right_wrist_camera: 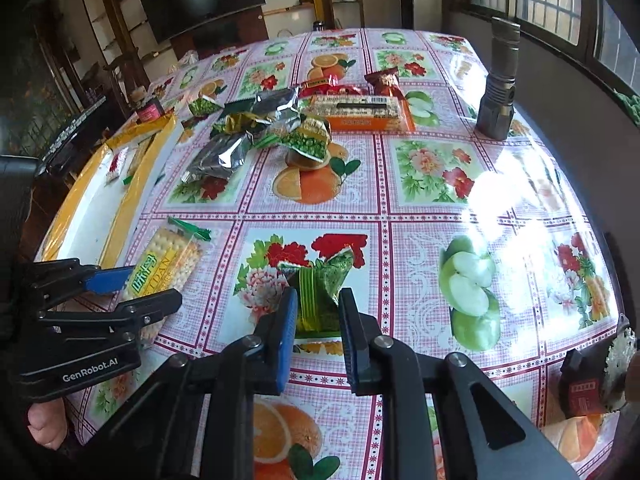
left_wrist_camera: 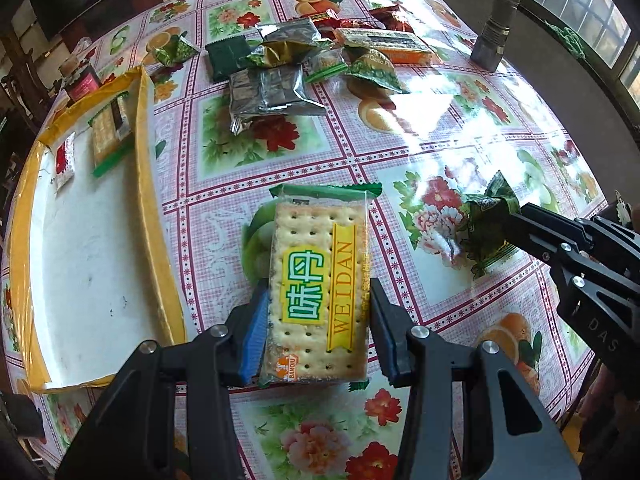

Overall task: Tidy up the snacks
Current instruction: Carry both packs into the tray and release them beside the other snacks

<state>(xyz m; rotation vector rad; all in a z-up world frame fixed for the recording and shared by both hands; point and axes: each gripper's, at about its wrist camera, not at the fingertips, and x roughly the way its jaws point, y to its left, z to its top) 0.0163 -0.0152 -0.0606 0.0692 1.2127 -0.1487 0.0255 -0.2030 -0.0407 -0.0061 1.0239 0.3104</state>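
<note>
Two grippers over the flowered tablecloth [left_wrist_camera: 400,168]: left gripper [left_wrist_camera: 316,320] clamped on the cracker packet [left_wrist_camera: 320,280], held above the cloth just beside the yellow-rimmed tray [left_wrist_camera: 140,152]. Right gripper [right_wrist_camera: 318,320] pinched tight on a small green snack pouch [right_wrist_camera: 320,292]. More snack packets [left_wrist_camera: 280,68] heaped farther back, a metal flashlight [left_wrist_camera: 496,28] upright near the window.
</note>
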